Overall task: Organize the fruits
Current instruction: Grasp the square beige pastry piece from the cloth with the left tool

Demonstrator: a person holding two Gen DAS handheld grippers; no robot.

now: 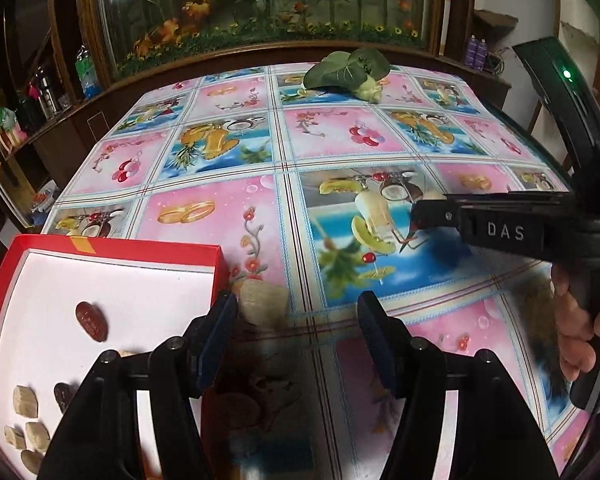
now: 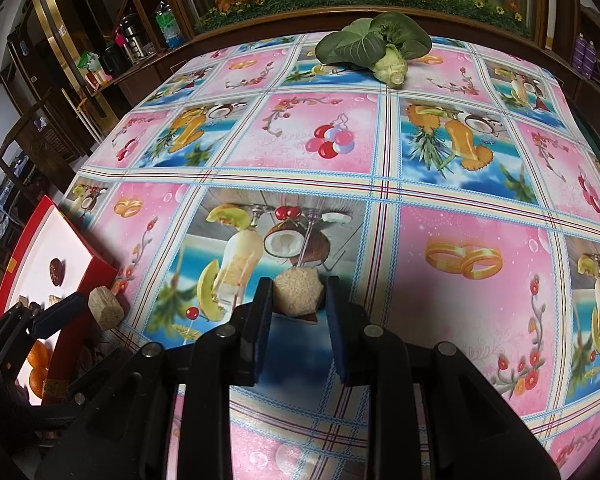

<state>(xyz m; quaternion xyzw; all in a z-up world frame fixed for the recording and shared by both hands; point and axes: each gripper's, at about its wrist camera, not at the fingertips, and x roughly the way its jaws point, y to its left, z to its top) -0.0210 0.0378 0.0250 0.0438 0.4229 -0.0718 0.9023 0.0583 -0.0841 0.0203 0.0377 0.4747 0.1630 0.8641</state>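
A pale sugarcane-like chunk is gripped in the right claw over the counter's middle; the open left claw stands by another chunk beside the red box at the left edge. A carry to the box is judged next, with a release inside its rim.

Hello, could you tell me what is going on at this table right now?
A person is sorting pieces into a red box. The right hand-held gripper is shut on a pale chunk above the tablecloth. The left hand-held gripper is open beside another pale chunk lying just outside the box.
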